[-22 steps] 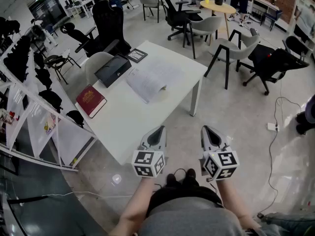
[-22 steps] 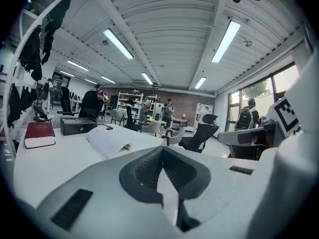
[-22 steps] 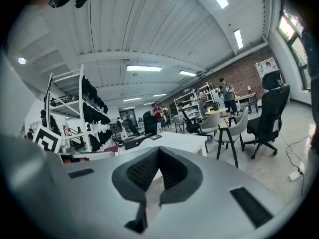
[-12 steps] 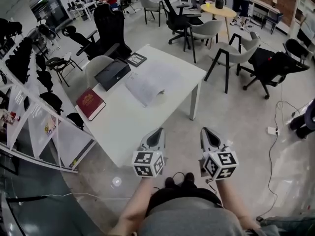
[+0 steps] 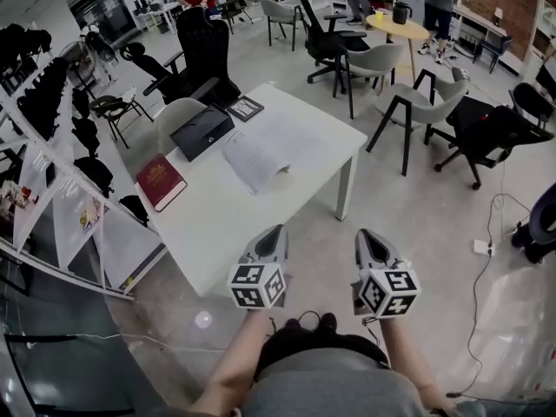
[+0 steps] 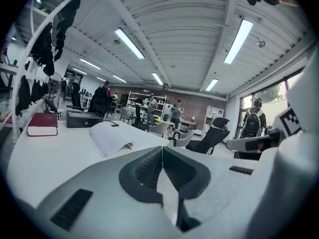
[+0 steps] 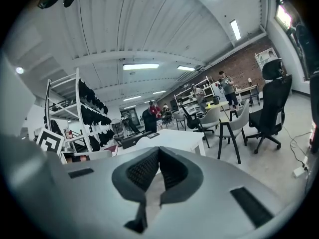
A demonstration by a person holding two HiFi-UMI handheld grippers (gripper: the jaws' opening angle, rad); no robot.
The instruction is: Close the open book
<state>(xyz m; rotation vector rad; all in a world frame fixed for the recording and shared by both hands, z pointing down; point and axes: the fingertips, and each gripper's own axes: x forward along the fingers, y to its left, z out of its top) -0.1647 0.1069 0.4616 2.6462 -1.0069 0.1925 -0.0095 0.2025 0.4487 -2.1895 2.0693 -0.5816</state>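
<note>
An open white book (image 5: 261,152) lies on the white table (image 5: 217,215), its pages spread and one edge curled up; the left gripper view shows the same book (image 6: 110,138) some way ahead. My left gripper (image 5: 276,230) hangs off the table's near corner, shut and empty. My right gripper (image 5: 362,234) is level with it over the floor, to the right of the table, shut with nothing in it. Both are well short of the book.
A closed red book (image 5: 160,180) lies at the table's left edge and a black case (image 5: 201,129) at its far side. Shelving (image 5: 52,189) runs along the left. Chairs (image 5: 408,102) and a round yellow table (image 5: 398,26) stand beyond, with people further back.
The view has shifted slightly toward the table. Both grippers stay side by side near its near corner, still shut.
</note>
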